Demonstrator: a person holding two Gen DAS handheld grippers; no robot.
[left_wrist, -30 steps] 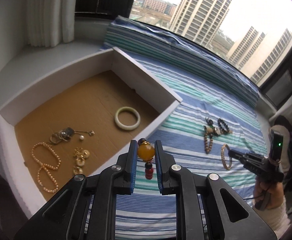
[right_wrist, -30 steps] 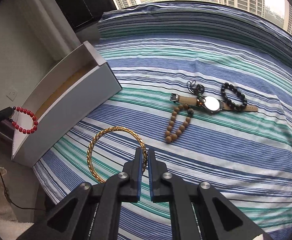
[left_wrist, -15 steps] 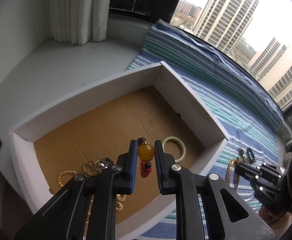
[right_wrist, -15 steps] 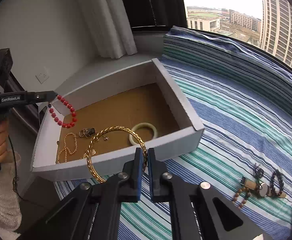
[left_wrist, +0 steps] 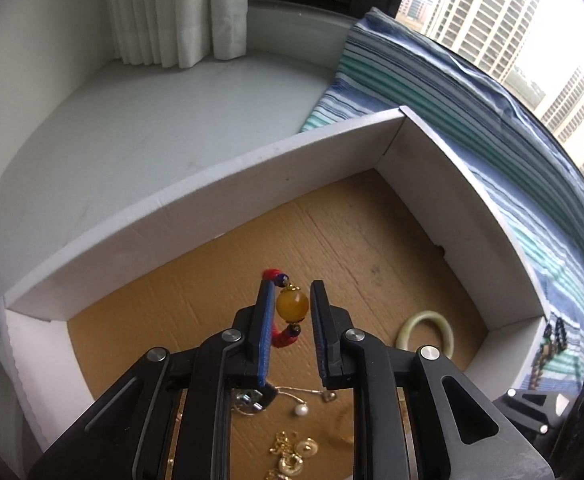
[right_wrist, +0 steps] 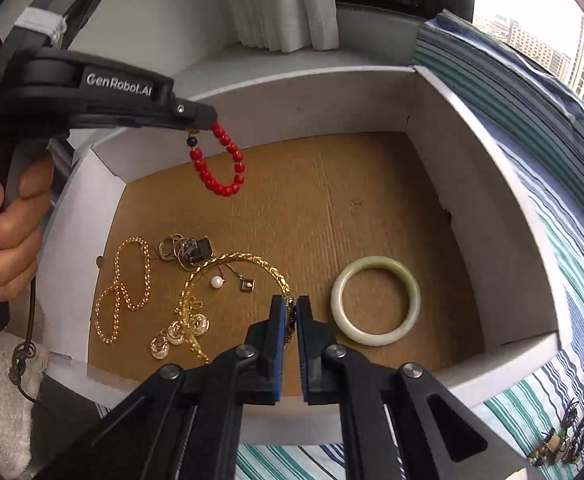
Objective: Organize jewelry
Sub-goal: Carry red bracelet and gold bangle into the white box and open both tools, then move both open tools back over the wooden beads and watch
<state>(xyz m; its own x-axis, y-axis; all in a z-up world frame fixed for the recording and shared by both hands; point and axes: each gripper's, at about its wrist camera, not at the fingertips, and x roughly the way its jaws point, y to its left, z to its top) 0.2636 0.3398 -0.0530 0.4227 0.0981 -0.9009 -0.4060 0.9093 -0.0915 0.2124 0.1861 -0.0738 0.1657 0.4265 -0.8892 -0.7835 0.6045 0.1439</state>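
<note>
Both grippers hung over the white box (right_wrist: 487, 184), each carrying a piece. Left gripper (left_wrist: 290, 312) had the red bead bracelet (right_wrist: 222, 164) by its amber bead (left_wrist: 292, 306); its jaws were opening and a gap showed on the right pad side, so release was likely underway. Right gripper (right_wrist: 290, 320) was clenched on the gold bangle (right_wrist: 228, 264).

Risks:
- bracelet could snag on the left pad
- bangle could land on the pearl and chain pile (right_wrist: 216, 282) and tangle
- jade bangle (right_wrist: 375, 300) sat just beside, could chip
</note>
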